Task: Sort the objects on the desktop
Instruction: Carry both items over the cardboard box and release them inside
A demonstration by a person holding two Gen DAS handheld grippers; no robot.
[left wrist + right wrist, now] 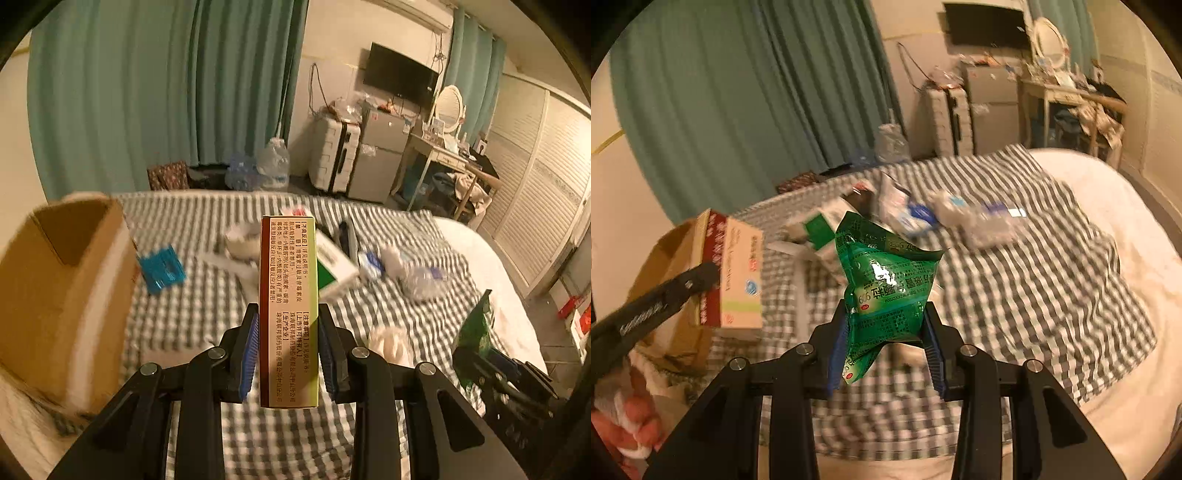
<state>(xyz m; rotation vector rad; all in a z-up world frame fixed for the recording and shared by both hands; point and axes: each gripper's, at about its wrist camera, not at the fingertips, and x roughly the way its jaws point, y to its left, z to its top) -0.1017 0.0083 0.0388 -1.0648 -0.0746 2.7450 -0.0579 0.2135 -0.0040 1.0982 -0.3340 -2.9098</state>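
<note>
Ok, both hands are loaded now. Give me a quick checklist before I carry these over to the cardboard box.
1. Left gripper clamped on the medicine box: ok, pads press both sides.
2. Right gripper clamped on the green sachet: ok, though the pack is crumpled between the jaws.
3. Both items lifted off the checked blanket: ok.
4. Cardboard box open at the top: ok.
5. Room left inside the cardboard box: cannot tell, its bottom is hidden.
6. Grippers apart from each other: ok.
</note>
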